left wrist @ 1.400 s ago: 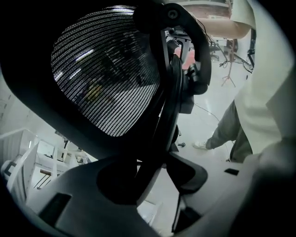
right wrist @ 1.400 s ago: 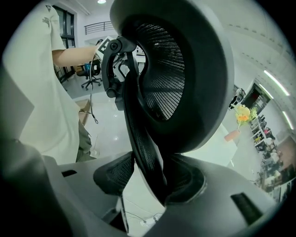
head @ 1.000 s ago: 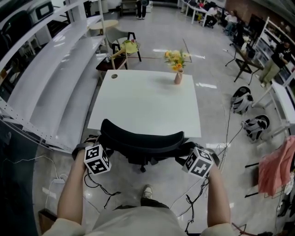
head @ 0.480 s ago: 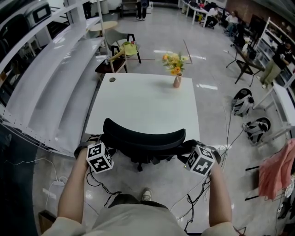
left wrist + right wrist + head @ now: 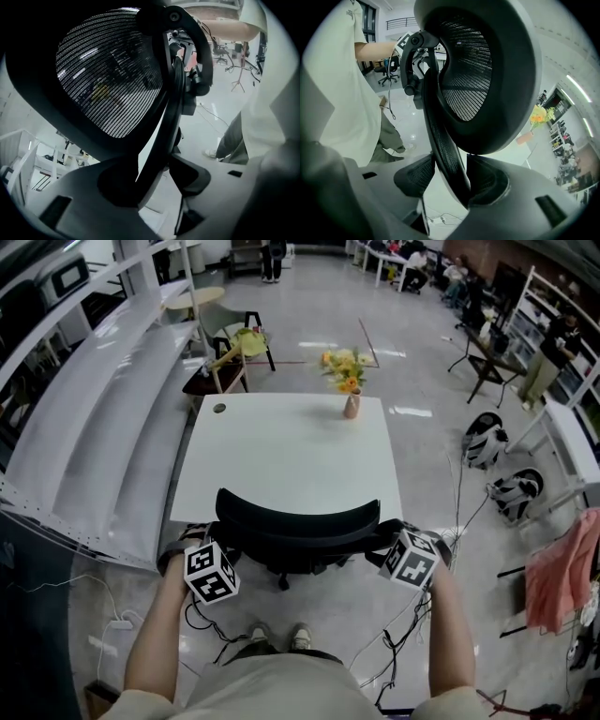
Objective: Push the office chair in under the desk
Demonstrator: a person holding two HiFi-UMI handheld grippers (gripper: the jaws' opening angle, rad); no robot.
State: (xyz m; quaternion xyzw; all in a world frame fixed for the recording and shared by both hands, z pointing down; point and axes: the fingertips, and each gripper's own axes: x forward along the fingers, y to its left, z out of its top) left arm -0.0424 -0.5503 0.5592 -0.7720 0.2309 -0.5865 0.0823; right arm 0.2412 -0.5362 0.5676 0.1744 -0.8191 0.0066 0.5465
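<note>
Black mesh-backed office chair point(image 5: 298, 521) stands just ahead of both grippers, backrest near the white square desk point(image 5: 286, 446). Left gripper point(image 5: 154, 180) clamps the backrest; right gripper point(image 5: 452, 178) jaws have just been opening, loose around it. Push any remainder evenly and straight, so nothing swivels

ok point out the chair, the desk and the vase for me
chair point(image 5: 298, 521), head view, top edge of the black backrest
desk point(image 5: 281, 460), head view, bare middle of the white top
vase point(image 5: 351, 407), head view, its body below the flowers
</note>
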